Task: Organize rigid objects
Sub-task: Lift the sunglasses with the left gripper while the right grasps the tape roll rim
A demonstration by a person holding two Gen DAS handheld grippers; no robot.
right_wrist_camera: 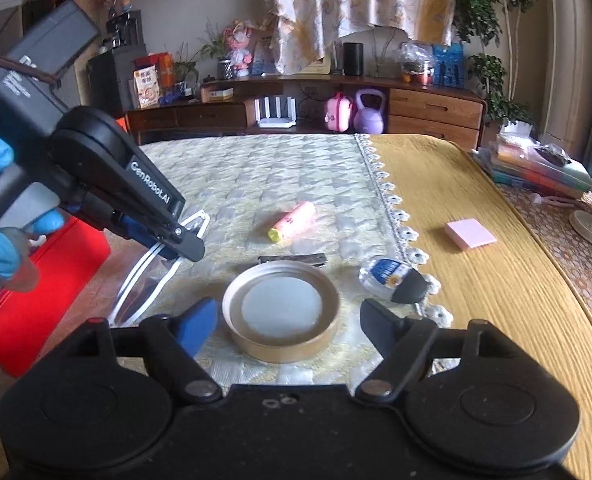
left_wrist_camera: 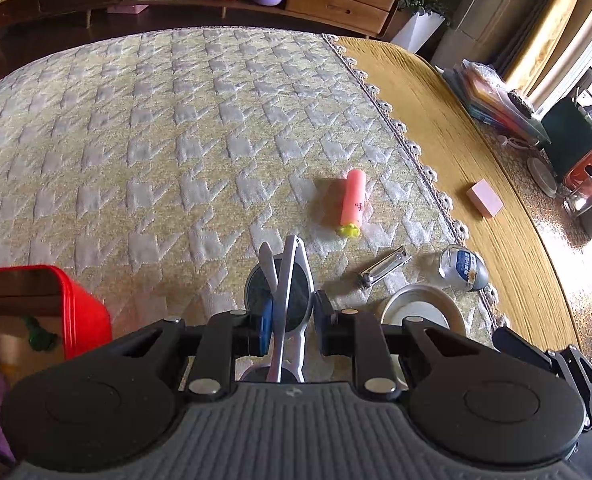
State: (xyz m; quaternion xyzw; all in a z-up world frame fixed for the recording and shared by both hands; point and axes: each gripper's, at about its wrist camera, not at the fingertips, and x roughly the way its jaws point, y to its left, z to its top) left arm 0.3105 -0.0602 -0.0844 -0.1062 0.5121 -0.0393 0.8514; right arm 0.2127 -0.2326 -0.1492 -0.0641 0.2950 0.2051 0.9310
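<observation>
Held tool: metal tongs [left_wrist_camera: 286, 304], silvery, thin-armed with rounded ends, lifted above the quilted cloth [left_wrist_camera: 136, 140] beside the red bin.
Left gripper [left_wrist_camera: 292, 316]: narrowed, pads pressing the tongs' arms.
Right gripper [right_wrist_camera: 286, 320]: jaws wide, nothing between the pads, just short of the round lid.
Red bin [left_wrist_camera: 84, 312]: plastic, glossy; holds a cardboard box, other contents unclear.
Round lid [right_wrist_camera: 282, 308]: shallow ring, pale disc inside.
Nearby: pink tube [left_wrist_camera: 354, 202], metal peeler [left_wrist_camera: 382, 268], clear bottle [left_wrist_camera: 462, 268], all lying flat.
</observation>
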